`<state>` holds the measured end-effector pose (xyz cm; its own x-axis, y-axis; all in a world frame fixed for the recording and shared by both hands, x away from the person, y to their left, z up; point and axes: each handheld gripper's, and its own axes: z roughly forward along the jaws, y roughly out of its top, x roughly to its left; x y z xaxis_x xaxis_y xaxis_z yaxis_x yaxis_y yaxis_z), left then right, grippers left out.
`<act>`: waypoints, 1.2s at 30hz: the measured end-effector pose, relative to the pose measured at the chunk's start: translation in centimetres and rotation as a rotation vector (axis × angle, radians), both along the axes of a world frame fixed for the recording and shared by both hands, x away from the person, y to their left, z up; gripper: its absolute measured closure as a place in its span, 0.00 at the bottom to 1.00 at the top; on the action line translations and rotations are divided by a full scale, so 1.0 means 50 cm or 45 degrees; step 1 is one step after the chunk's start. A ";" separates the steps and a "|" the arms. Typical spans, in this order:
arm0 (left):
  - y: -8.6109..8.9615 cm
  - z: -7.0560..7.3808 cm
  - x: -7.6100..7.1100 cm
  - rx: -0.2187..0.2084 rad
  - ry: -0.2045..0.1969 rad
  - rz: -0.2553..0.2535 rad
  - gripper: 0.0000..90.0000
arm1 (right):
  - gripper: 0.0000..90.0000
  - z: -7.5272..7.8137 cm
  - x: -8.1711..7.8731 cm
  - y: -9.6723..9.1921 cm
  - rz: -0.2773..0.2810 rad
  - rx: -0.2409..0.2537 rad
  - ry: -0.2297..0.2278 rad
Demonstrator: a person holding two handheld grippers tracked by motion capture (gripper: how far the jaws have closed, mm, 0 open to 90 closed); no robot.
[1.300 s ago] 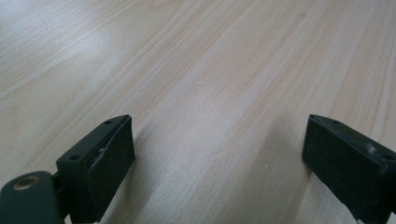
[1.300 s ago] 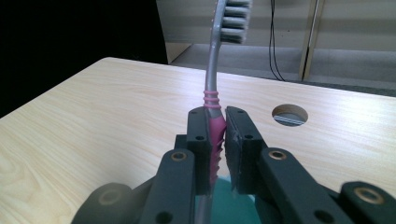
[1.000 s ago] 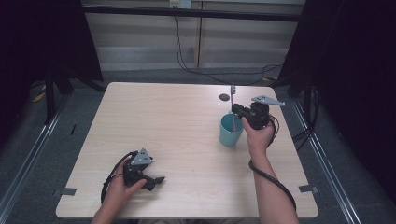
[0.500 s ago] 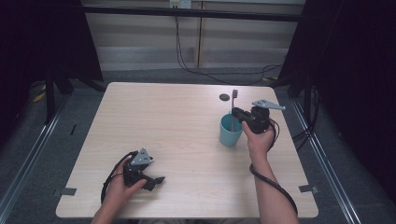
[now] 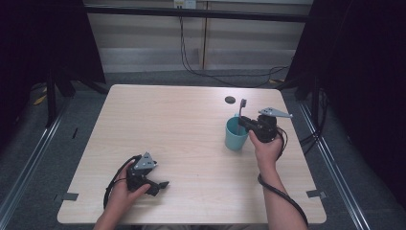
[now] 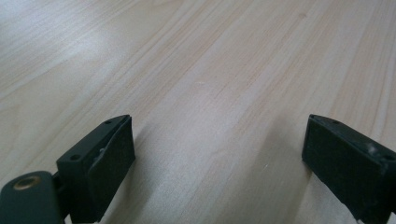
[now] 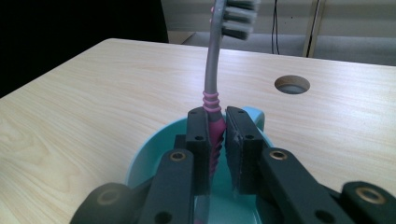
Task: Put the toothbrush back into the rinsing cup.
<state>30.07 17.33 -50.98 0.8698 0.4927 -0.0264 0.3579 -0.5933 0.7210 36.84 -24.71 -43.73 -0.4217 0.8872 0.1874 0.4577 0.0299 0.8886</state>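
Right tongs (image 7: pixel 215 135) clamped on toothbrush (image 7: pixel 212 93)

Even overhead light on the pale table (image 5: pixel 191 124), dark surroundings, toothbrush head (image 7: pixel 238 16) perhaps slightly blurred.

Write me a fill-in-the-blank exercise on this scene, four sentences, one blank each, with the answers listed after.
1. The right gripper is shut on a ____.
2. The toothbrush stands upright over a cup coloured ____.
3. The left gripper has its jaws ____, with bare table between them.
4. Beyond the cup, the tabletop has a round ____.

Answers: toothbrush; teal; open; hole
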 end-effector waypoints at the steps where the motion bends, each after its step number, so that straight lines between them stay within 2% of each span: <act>1: 0.000 0.000 0.000 -0.001 0.001 0.000 0.10 | 0.89 0.000 0.000 0.000 0.000 0.000 0.000; 22: 0.000 0.000 0.000 0.000 0.000 0.000 0.10 | 0.86 -0.001 0.003 0.017 0.028 -0.043 0.014; 26: 0.000 0.000 0.000 -0.004 0.001 0.003 0.10 | 0.79 0.001 0.000 0.019 0.026 -0.055 0.018; 31: 0.000 0.000 0.000 0.000 0.000 0.000 0.10 | 0.65 0.008 -0.006 0.020 0.023 -0.073 0.021; 36: 0.000 0.000 0.000 -0.001 0.001 0.000 0.10 | 0.59 0.016 -0.011 0.022 0.033 -0.099 0.022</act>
